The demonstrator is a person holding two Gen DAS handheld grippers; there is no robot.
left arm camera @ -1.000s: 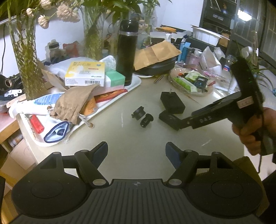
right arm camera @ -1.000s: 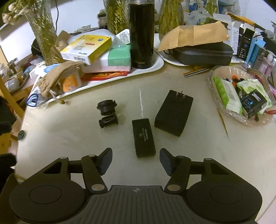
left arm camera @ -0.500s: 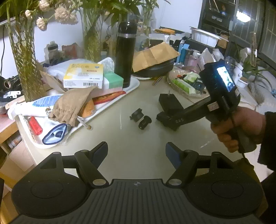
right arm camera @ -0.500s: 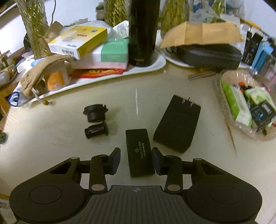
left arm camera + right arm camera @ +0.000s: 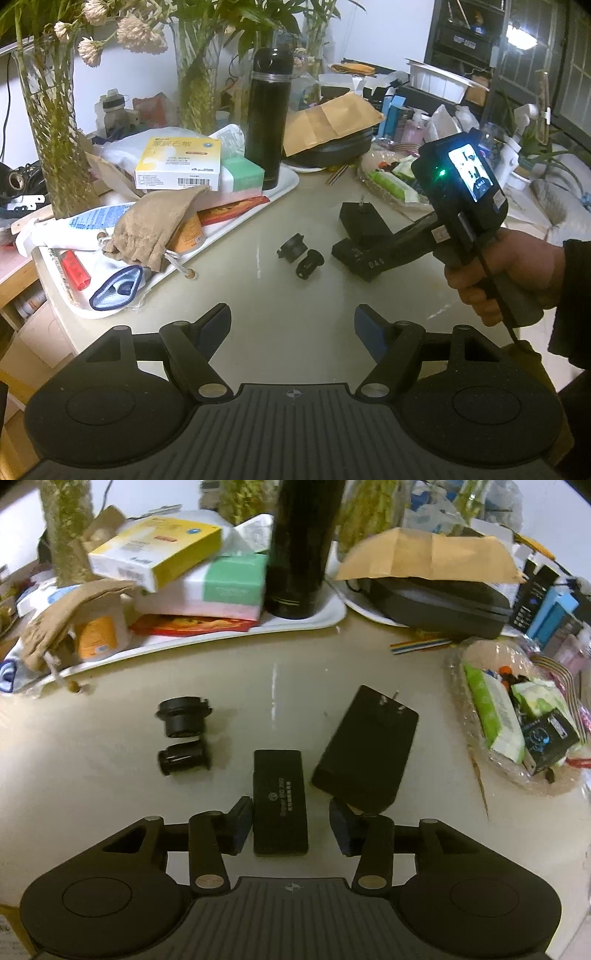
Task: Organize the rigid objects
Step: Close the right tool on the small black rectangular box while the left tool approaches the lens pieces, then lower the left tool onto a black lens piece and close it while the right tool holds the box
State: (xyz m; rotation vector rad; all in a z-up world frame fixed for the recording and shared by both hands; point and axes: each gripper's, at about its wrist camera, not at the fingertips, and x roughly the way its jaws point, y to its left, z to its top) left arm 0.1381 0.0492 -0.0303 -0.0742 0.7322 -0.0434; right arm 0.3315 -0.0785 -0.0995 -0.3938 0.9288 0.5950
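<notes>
the right gripper (image 5: 291, 825) straddles the near end of the slim box (image 5: 279, 800) on the table (image 5: 110, 805). its jaws have just been opening a little; the left pad looks against the box's side, a gap shows at the right pad, so nothing is clamped. the charger (image 5: 365, 747) lies just right of the box, tilted, prongs pointing away, its near corner by the right pad. two lens parts (image 5: 183, 734) lie left of the box, close together. the tray (image 5: 306, 622) with the flask (image 5: 301, 550) sits beyond the box. the left gripper (image 5: 291, 325) hangs over bare table, jaws wide apart and empty, well short of the box.
</notes>
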